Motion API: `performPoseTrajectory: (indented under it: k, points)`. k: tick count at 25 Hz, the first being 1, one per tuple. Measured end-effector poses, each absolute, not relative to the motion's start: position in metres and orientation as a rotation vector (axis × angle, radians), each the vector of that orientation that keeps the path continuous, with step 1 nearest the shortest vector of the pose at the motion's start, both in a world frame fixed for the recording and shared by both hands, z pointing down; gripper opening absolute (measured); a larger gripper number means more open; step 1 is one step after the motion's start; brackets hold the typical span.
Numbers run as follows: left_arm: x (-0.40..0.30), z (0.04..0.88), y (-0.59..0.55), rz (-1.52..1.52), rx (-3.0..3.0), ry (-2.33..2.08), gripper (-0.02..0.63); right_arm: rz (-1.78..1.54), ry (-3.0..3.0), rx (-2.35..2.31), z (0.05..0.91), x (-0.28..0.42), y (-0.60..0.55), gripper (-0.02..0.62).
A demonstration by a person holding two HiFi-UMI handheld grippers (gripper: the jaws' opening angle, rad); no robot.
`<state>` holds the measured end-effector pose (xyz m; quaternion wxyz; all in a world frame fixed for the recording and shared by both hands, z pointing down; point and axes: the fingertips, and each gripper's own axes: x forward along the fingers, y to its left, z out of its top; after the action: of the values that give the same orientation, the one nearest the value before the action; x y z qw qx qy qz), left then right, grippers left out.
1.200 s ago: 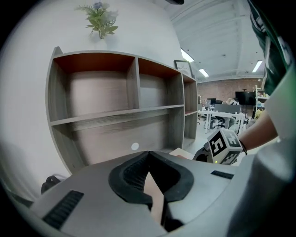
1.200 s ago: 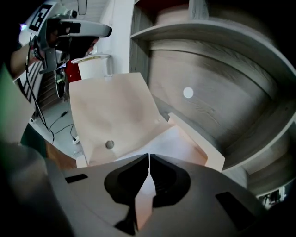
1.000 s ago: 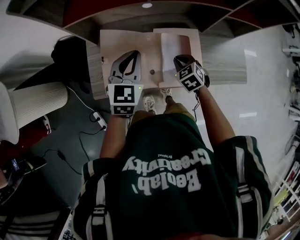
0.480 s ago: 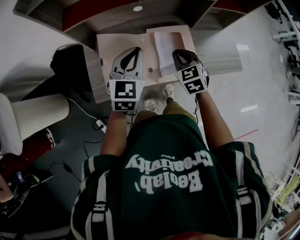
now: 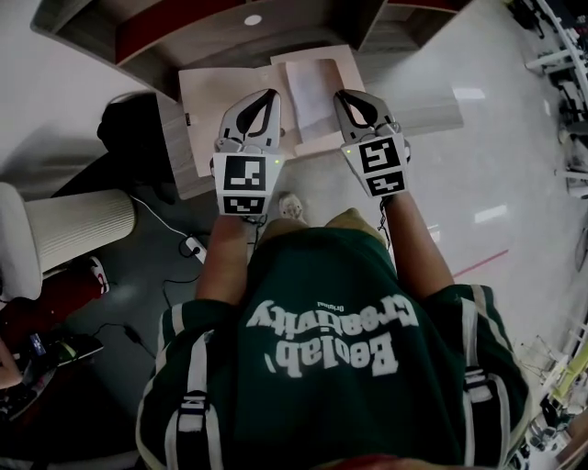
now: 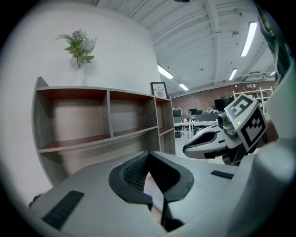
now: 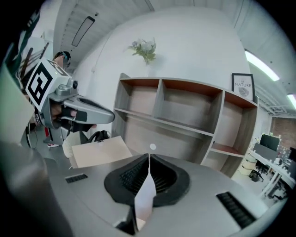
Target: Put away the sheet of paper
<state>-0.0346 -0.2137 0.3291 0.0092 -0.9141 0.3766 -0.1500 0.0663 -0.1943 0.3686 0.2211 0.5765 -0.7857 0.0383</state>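
Note:
A white sheet of paper (image 5: 310, 92) lies over the right half of an open pink folder (image 5: 220, 92) on the grey table (image 5: 432, 115). My right gripper (image 5: 342, 95) is shut on the paper's right edge. In the right gripper view, the paper (image 7: 147, 194) stands edge-on between the closed pads of my right gripper (image 7: 149, 159). My left gripper (image 5: 271, 94) hovers over the folder's middle. Its tips (image 6: 148, 155) meet and nothing is clearly held. The folder's left half (image 7: 99, 150) lies below the left gripper (image 7: 113, 118). The right gripper (image 6: 185, 149) shows in the left gripper view.
A grey shelf unit with red boards (image 5: 211, 27) stands at the table's far edge, its compartments open toward me (image 6: 101, 120) (image 7: 185, 111). A vase of flowers (image 6: 78, 46) and a framed picture (image 7: 243, 85) sit on top. A black bag (image 5: 133, 115), a white ribbed chair (image 5: 73, 220) and cables (image 5: 193, 243) are at left.
Both grippers have risen and moved toward the shelf. The right one carries the paper's edge up with it. Its jaws stay shut.

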Motion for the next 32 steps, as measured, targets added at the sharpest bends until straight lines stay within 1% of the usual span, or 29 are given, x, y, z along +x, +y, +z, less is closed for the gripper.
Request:
performPoseTrajectory:
  k: [9, 20, 32]
  points:
    - [0.005, 0.312, -0.138, -0.460, -2.816, 1.257, 0.018, 0.063, -2.306, 1.609, 0.336, 0.100, -0.123, 0.038]
    - [0.047, 0.303, -0.023, -0.431, -2.759, 1.340, 0.018, 0.029, -2.411, 1.610, 0.319, 0.138, -0.017, 0.038]
    - [0.045, 0.287, 0.040, -0.392, -2.678, 1.433, 0.018, 0.017, -2.488, 1.658, 0.304, 0.153, 0.039, 0.039]
